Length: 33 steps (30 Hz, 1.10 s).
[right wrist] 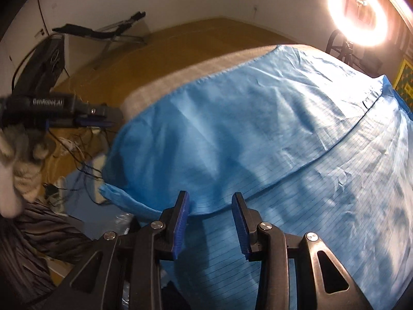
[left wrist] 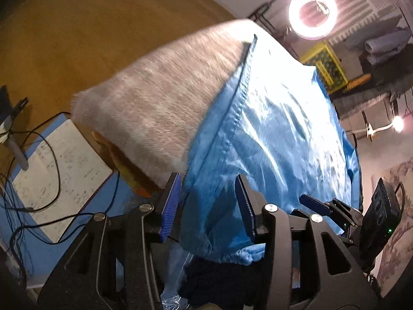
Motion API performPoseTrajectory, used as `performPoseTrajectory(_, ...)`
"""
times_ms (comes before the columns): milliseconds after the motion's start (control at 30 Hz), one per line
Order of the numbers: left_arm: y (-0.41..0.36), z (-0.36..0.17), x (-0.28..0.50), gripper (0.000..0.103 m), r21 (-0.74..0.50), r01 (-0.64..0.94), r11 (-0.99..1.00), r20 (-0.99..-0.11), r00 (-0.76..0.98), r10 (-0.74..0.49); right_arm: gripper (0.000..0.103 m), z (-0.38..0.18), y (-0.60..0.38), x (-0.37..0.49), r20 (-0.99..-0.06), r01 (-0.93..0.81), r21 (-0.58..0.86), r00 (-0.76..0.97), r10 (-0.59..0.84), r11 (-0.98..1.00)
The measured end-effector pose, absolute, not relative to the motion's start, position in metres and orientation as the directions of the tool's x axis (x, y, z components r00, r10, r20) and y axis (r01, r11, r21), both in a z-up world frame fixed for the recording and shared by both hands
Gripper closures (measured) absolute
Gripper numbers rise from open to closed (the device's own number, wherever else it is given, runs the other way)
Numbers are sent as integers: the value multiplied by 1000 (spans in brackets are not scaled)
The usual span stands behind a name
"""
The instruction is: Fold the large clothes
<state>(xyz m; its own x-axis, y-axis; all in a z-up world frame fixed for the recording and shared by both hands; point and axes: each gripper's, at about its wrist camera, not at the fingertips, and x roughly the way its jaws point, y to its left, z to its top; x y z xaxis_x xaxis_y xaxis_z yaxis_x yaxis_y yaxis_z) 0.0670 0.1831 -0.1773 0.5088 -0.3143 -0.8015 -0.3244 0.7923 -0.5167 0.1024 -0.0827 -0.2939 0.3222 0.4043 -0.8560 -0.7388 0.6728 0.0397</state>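
Observation:
A large blue garment (left wrist: pixel 271 118) lies spread over a grey fuzzy table cover (left wrist: pixel 160 98). In the left wrist view my left gripper (left wrist: pixel 207 196) is open, its blue pads apart on either side of the garment's near edge without pressing on it. My right gripper (right wrist: pixel 210 219) is also open, and a folded hem of the blue garment (right wrist: pixel 258 134) runs between its fingers. From the left wrist view the right gripper (left wrist: pixel 317 204) shows low at the garment's right edge. In the right wrist view the left gripper (right wrist: pixel 95 121), held by a gloved hand (right wrist: pixel 15 155), is at the garment's left corner.
An open notebook (left wrist: pixel 62 175) and black cables (left wrist: pixel 51 155) lie on a blue sheet left of the table. A ring light (left wrist: pixel 312 13) and a yellow crate (left wrist: pixel 327 67) stand beyond the table. A black fan (right wrist: pixel 49 62) and a folding frame (right wrist: pixel 103 33) stand on the wooden floor (left wrist: pixel 77 38).

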Motion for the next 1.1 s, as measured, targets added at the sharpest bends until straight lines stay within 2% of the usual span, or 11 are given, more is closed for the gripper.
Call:
performPoseTrajectory(267,181,-190,94,59,-494,-331,804,-817,493,-299,66,-306,-78,111,-852,-733,76,304,426,676)
performPoseTrajectory(467,182,-195,98,58,-514,-307,801,-797,517,-313,66,-306,-75,117,-839,-734,122,283,465,668)
performPoseTrajectory(533,180,-196,101,75,-537,-296,790,-788,512,-343,66,-306,-74,121,-834,-726,148,273,479,672)
performPoseTrajectory(567,178,-198,102,88,-544,-295,785,-789,500,-359,66,-306,-74,122,-833,-724,153,271,482,673)
performPoseTrajectory(667,172,-197,103,98,-521,-296,801,-798,502,-334,66,-305,-74,126,-834,-719,171,259,488,674)
performPoseTrajectory(767,168,-190,101,102,-505,-286,814,-796,520,-310,65,-305,-78,131,-828,-707,210,239,508,675)
performPoseTrajectory(933,153,-170,99,103,-422,-232,876,-795,559,-235,48,-304,-89,142,-806,-650,333,180,564,683)
performPoseTrajectory(1100,130,-149,94,103,-348,-138,927,-773,601,-201,44,-281,-110,169,-749,-535,477,168,641,698)
